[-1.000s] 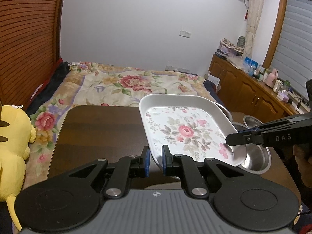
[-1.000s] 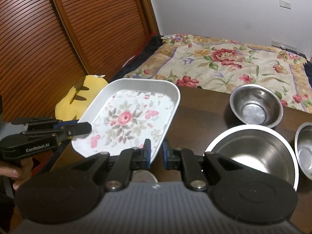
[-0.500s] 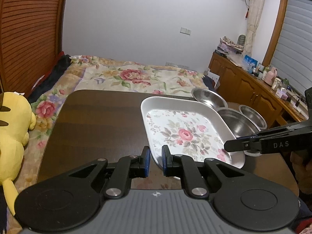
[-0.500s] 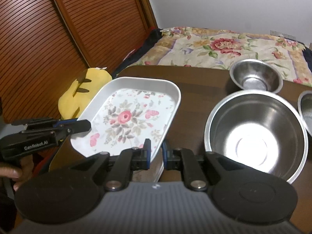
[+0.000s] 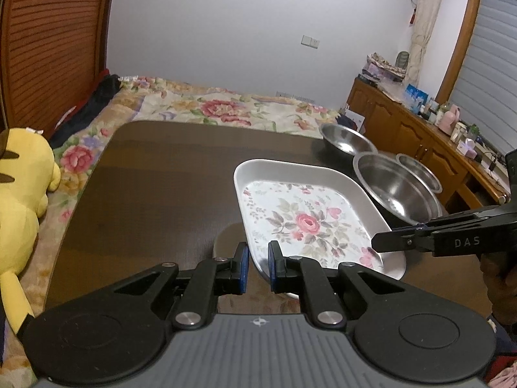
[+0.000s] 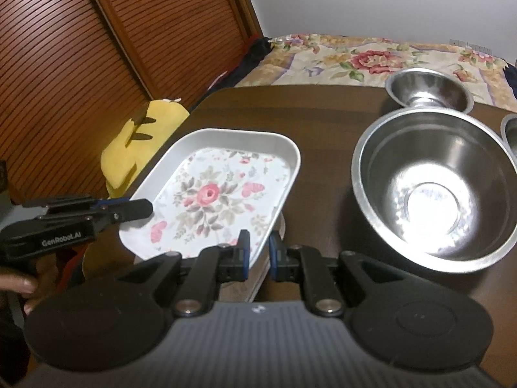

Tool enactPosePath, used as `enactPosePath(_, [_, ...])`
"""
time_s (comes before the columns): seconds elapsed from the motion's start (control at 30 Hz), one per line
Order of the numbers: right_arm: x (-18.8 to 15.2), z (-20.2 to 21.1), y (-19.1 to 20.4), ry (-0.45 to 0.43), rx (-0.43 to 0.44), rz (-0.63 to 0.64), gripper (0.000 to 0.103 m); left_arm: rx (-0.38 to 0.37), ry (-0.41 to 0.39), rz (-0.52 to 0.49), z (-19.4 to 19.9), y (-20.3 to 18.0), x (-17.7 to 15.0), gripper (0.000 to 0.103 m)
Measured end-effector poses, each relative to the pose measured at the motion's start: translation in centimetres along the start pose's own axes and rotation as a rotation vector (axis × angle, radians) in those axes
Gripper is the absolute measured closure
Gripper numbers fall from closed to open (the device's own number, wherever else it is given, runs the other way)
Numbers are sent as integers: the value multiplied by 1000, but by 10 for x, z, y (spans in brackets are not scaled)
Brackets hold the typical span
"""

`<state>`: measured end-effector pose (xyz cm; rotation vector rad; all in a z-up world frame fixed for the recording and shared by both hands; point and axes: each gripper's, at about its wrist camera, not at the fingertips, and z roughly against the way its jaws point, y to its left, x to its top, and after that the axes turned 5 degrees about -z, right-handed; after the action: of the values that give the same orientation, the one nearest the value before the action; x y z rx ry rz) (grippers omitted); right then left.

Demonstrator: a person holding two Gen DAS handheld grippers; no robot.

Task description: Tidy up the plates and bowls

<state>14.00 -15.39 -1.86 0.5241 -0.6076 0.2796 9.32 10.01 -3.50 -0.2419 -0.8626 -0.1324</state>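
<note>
Floral plate [image 5: 310,223] lowered nearer bench [image 5: 155,187]; left tool [image 5: 257,266] and right tool [image 6: 258,252] both clamp its rim.

White tray [image 5: 310,223] showing pink rose print; silver bowls [image 6: 433,187] gleaming; dark brown surface [image 5: 161,177]; yellow plush [image 5: 22,174]; floral bedspread [image 6: 371,58]; black claws, blue pads [image 5: 243,270].

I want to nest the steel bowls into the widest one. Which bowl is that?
The big bowl right beside the floral tray. Its rim is far wider than the far bowl behind it or the bowl at the right edge.
</note>
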Motion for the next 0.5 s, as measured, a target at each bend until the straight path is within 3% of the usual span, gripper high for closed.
enactPosePath(0.5, [-22, 1, 6, -4, 15, 9, 88, 20, 16, -13, 10, 0, -27, 89])
